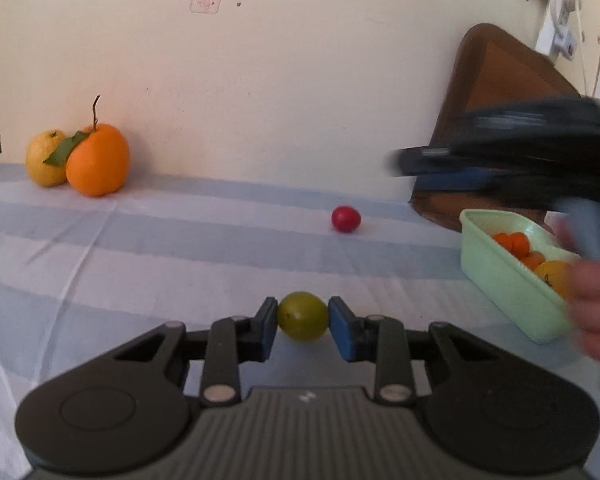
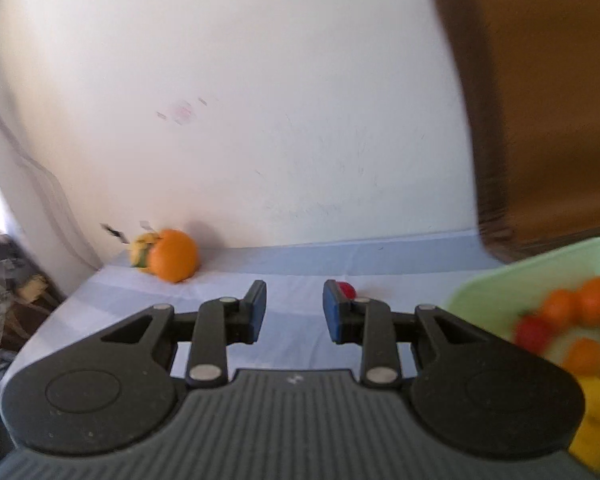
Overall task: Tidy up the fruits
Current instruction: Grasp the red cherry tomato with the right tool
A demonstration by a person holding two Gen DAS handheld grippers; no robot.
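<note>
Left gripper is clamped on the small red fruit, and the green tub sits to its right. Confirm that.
Wrong on colour. The left gripper is clamped on the green fruit; the red fruit lies loose on the cloth, as the left wrist view shows. The green tub does sit to its right.

- one big orange with a stem and leaf
- one yellow fruit touching it
- one small red fruit loose on the cloth
- one small green fruit
- one mint-green tub, several small orange fruits inside plus a yellow one, too blurry to count exactly
- two grippers
</note>
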